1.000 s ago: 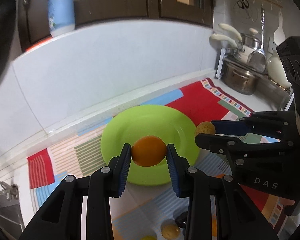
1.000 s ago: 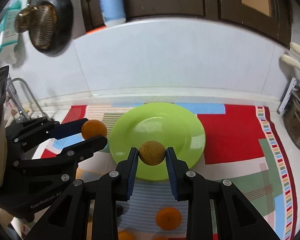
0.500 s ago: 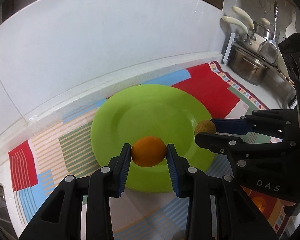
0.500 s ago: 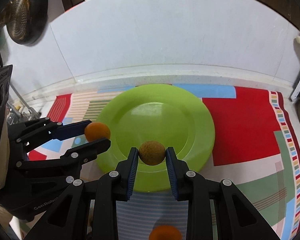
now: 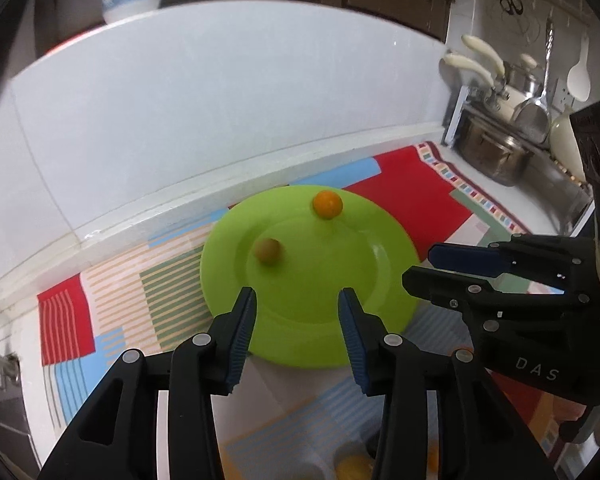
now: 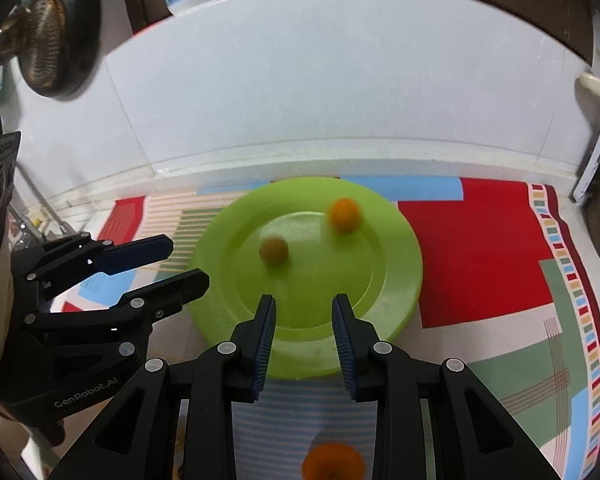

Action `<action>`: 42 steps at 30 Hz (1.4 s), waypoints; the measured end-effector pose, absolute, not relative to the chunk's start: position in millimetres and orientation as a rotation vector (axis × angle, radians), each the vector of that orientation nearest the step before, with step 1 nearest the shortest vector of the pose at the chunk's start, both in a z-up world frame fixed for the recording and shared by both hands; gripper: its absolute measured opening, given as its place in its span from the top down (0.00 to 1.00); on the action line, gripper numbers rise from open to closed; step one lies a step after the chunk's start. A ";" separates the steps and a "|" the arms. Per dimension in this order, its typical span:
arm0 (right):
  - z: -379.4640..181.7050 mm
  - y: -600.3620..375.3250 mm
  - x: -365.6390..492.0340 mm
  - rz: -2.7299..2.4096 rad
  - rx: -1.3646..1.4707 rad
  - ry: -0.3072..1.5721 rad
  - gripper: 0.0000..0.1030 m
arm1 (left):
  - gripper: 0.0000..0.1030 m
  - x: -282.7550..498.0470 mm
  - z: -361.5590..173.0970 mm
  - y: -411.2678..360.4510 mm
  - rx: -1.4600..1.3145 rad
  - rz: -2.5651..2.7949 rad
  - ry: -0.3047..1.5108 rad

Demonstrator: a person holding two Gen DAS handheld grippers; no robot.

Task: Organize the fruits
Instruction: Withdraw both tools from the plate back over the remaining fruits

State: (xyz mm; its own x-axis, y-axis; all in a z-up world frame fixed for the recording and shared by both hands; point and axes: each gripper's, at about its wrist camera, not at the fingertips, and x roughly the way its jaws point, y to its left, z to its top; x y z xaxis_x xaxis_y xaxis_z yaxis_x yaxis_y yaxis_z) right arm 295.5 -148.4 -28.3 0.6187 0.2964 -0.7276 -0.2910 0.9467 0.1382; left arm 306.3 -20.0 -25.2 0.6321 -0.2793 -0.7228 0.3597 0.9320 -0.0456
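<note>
Since a second ago both fruits have left the jaws and now lie on the green plate [image 5: 380, 264]. The left gripper's jaws have just been opening.

The patterned cloth [image 6: 476, 256] covers the counter along the white wall, and the plate sits on it toward the wall edge. The left gripper [image 5: 298, 300] hovers over the plate's near rim, jaws spread with nothing between them. The right gripper [image 6: 304, 306] hangs beside it, jaws also parted and empty. The orange fruit [image 5: 328, 204] rests near the plate's far rim; the brownish fruit [image 5: 267, 250] lies apart from it, toward the left. Another orange fruit [image 6: 332, 462], blurred, sits on the cloth near the front edge.
</note>
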 end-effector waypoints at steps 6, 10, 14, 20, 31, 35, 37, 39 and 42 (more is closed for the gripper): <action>-7.6 -151.6 264.3 0.348 0.029 0.779 0.71 | 0.57 272.4 -3.9 -14.4 0.097 -0.358 0.763; 3.6 -153.3 244.0 0.354 0.032 0.747 0.70 | 0.54 249.6 8.9 -13.7 0.104 -0.353 0.726; 14.8 -155.4 222.3 0.359 0.041 0.712 0.70 | 0.52 227.3 19.7 -13.5 0.105 -0.349 0.696; 25.6 -158.6 194.0 0.365 0.038 0.671 0.65 | 0.47 195.3 31.2 -14.0 0.105 -0.330 0.655; 28.7 -158.7 153.4 0.352 0.021 0.634 0.57 | 0.41 152.4 30.4 -6.7 0.096 -0.294 0.635; 22.7 -155.4 143.7 0.358 0.004 0.647 0.57 | 0.40 142.0 22.3 -4.2 0.094 -0.290 0.658; 17.9 -153.0 139.6 0.361 -0.006 0.659 0.57 | 0.40 138.2 17.7 -4.1 0.099 -0.289 0.670; 13.0 -151.6 136.4 0.365 -0.010 0.672 0.57 | 0.40 134.8 13.5 -4.2 0.110 -0.286 0.676; 4.4 -150.8 133.4 0.363 -0.015 0.698 0.57 | 0.40 130.7 5.1 -4.9 0.127 -0.278 0.689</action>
